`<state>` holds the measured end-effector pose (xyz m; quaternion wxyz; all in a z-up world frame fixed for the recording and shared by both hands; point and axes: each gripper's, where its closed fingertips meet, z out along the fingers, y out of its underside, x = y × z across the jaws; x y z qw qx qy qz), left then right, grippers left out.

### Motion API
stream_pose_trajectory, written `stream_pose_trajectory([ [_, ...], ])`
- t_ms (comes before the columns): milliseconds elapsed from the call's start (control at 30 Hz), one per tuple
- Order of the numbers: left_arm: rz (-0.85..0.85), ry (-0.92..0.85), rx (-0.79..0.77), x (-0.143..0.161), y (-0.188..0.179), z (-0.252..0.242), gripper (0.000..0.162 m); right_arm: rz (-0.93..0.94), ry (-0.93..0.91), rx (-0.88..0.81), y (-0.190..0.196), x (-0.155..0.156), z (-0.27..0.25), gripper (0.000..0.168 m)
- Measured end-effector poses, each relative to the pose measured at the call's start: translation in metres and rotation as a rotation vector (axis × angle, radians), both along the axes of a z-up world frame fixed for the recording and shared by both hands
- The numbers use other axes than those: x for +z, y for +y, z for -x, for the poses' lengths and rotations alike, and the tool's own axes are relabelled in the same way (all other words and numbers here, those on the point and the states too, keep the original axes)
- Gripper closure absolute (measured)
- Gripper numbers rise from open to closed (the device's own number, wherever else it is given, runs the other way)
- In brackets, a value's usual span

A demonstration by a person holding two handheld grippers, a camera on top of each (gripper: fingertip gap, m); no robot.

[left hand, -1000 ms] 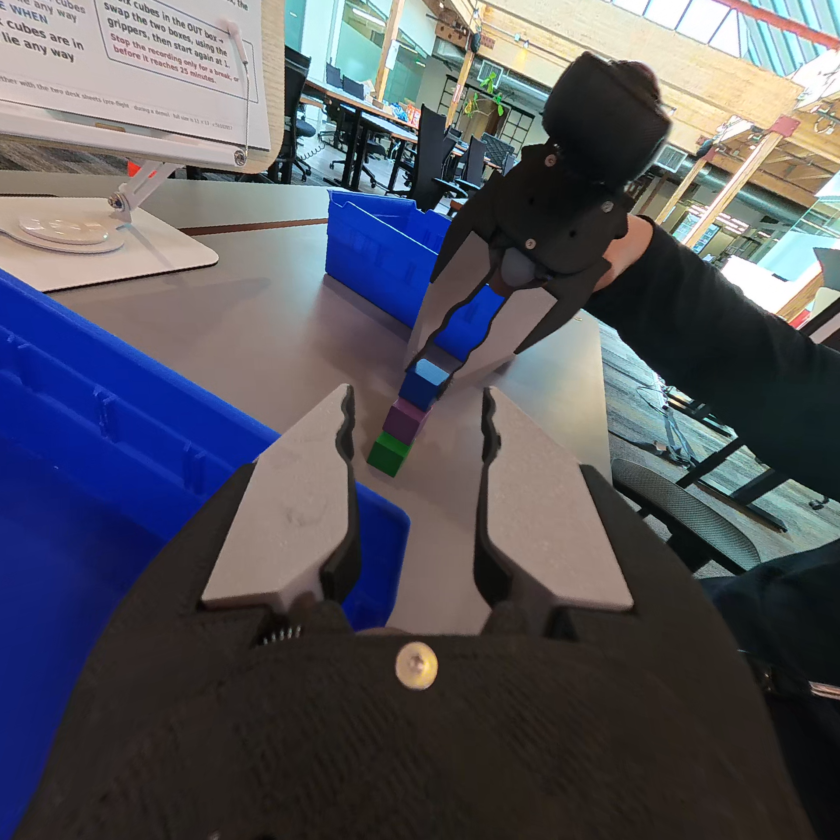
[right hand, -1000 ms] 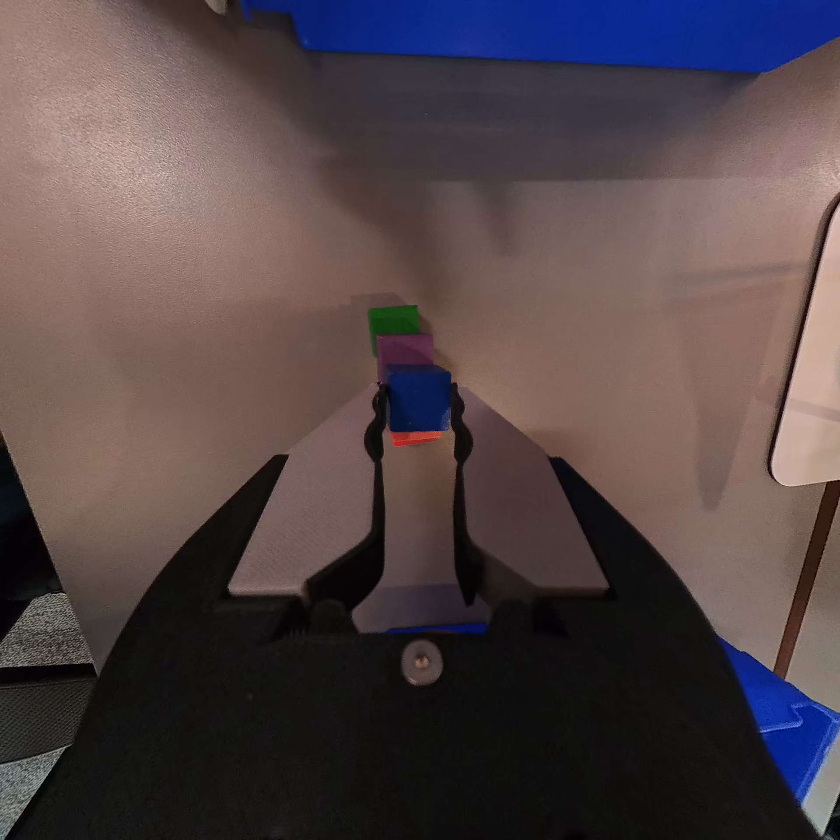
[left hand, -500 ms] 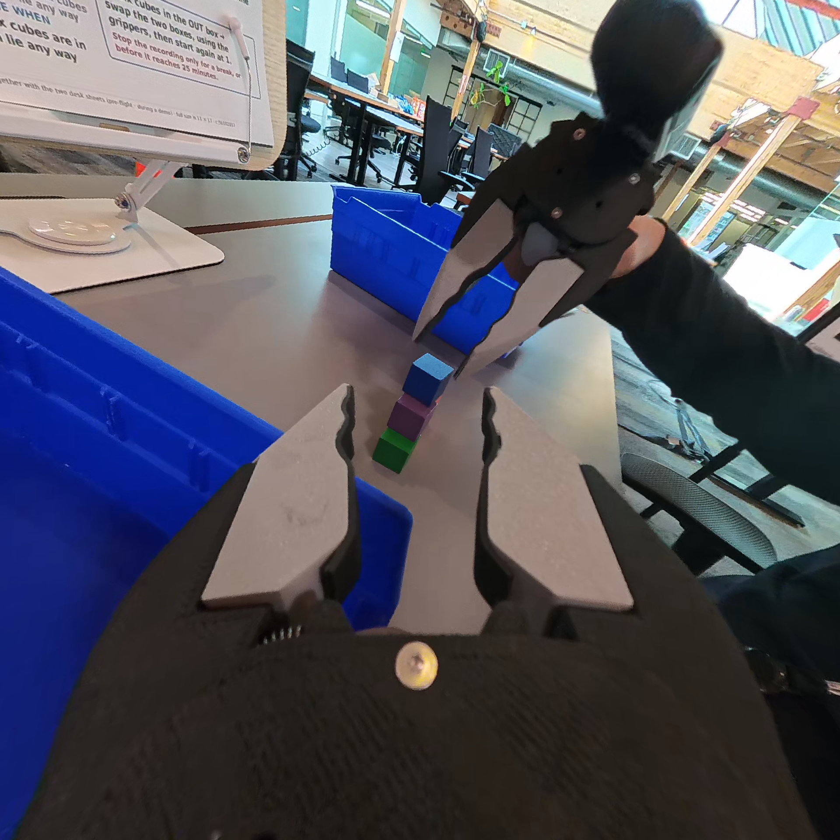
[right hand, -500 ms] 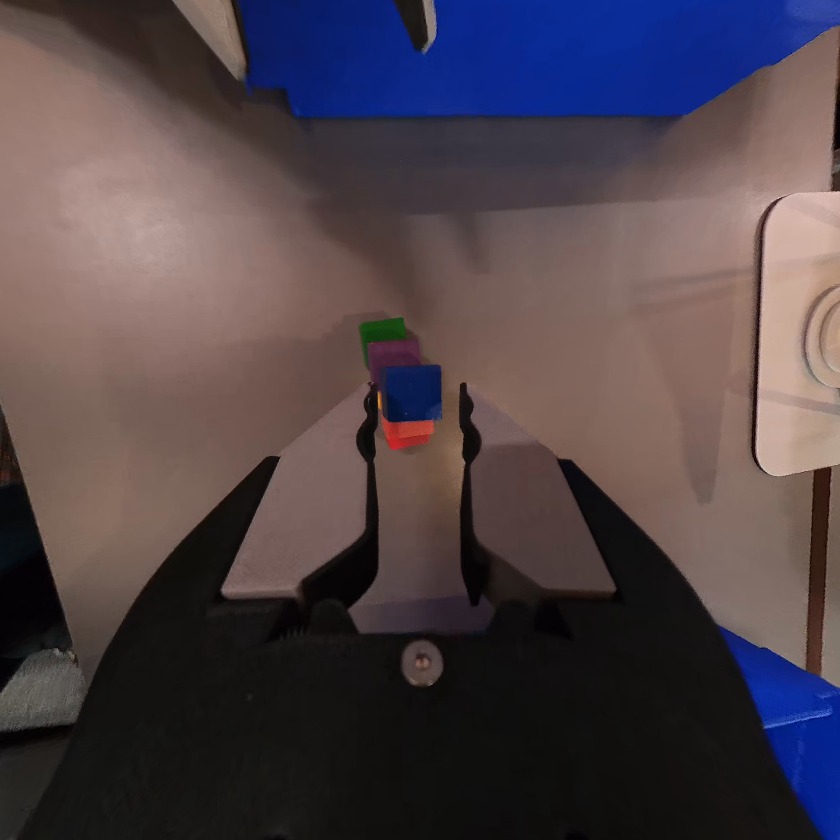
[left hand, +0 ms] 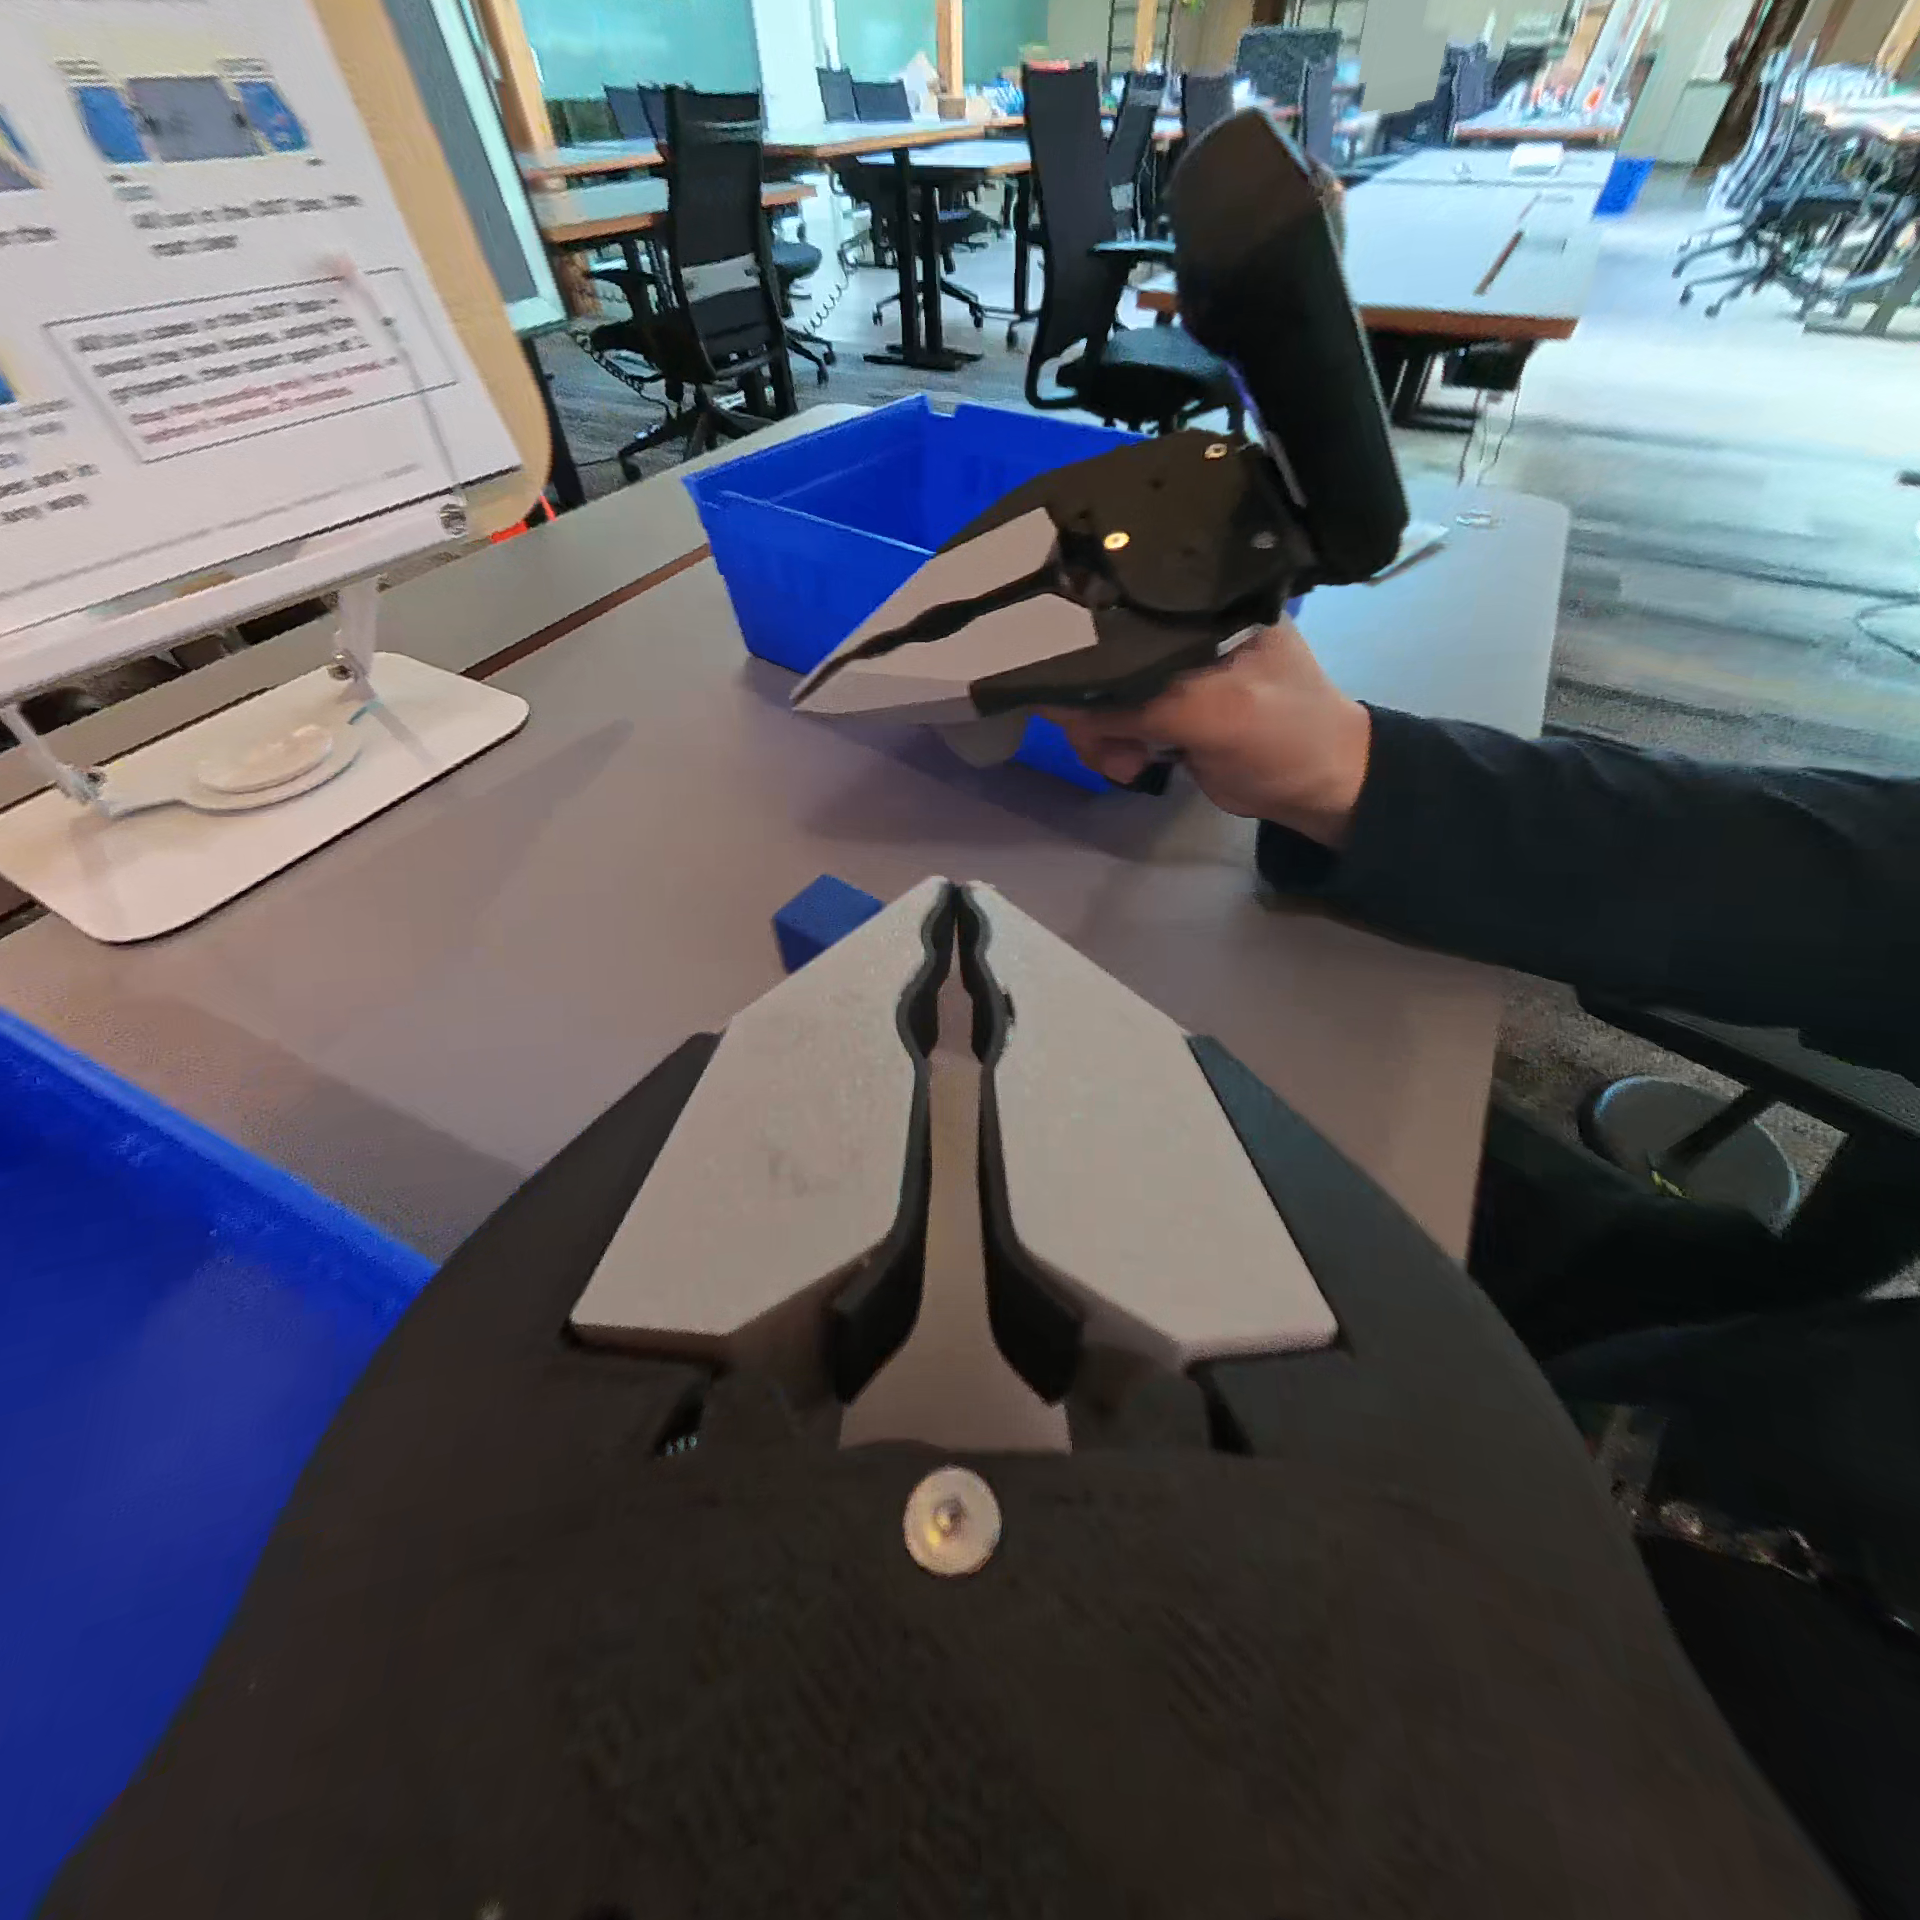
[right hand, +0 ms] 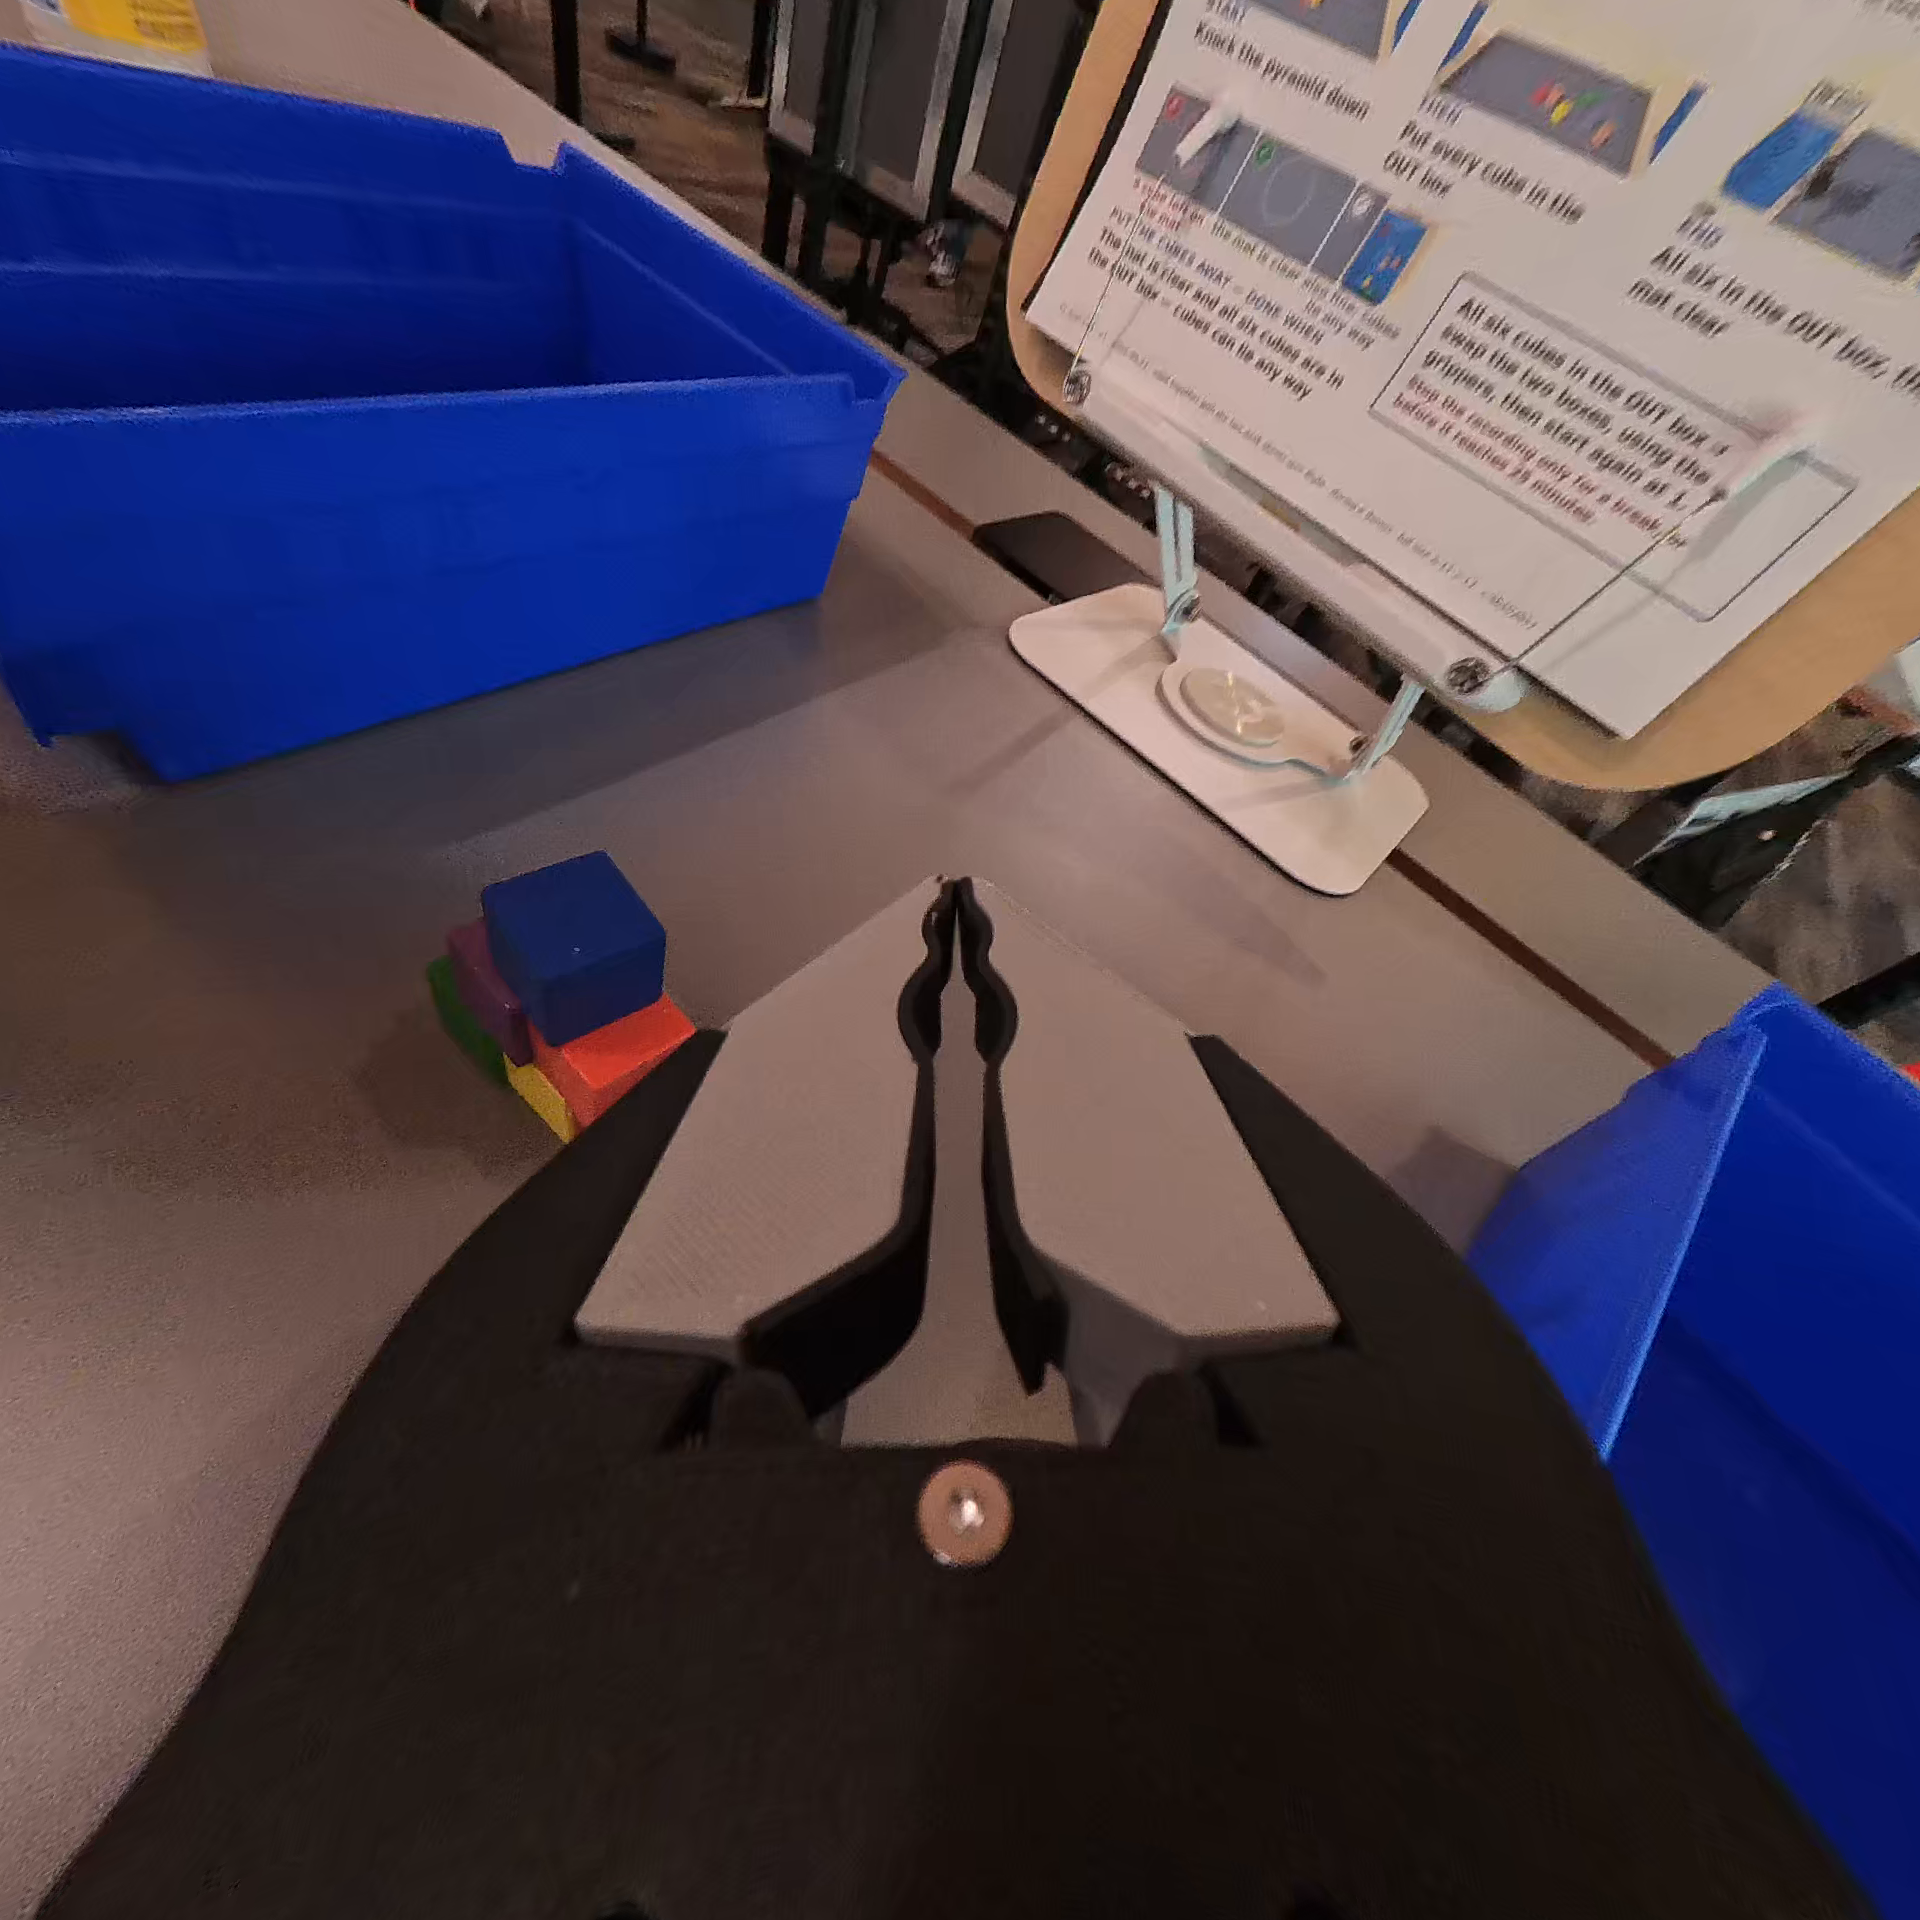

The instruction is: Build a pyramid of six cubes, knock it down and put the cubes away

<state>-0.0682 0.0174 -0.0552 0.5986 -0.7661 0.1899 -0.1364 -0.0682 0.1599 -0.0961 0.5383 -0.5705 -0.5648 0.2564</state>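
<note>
Pyramid (right hand: 556,997) stands on table (right hand: 208,1195), at 10 o'clock just beside right gripper (right hand: 954,902); blue cube (right hand: 575,945) tops it. Left gripper (left hand: 956,900) and right: jaws together, empty. Risk: a hard sweep could scatter cubes off the table edge.

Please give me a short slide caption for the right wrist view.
Shut right gripper beside the cube pyramid, blue cube on top, between two blue bins on the table.
</note>
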Motion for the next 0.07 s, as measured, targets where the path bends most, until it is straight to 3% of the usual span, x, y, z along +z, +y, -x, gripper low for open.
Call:
stream_pose_trajectory([
  [67,0.017,0.024,0.004,-0.0033,0.0018,-0.0118,0.162,-0.047,0.010,0.007,-0.0051,0.0014,0.0006,0.168],
])
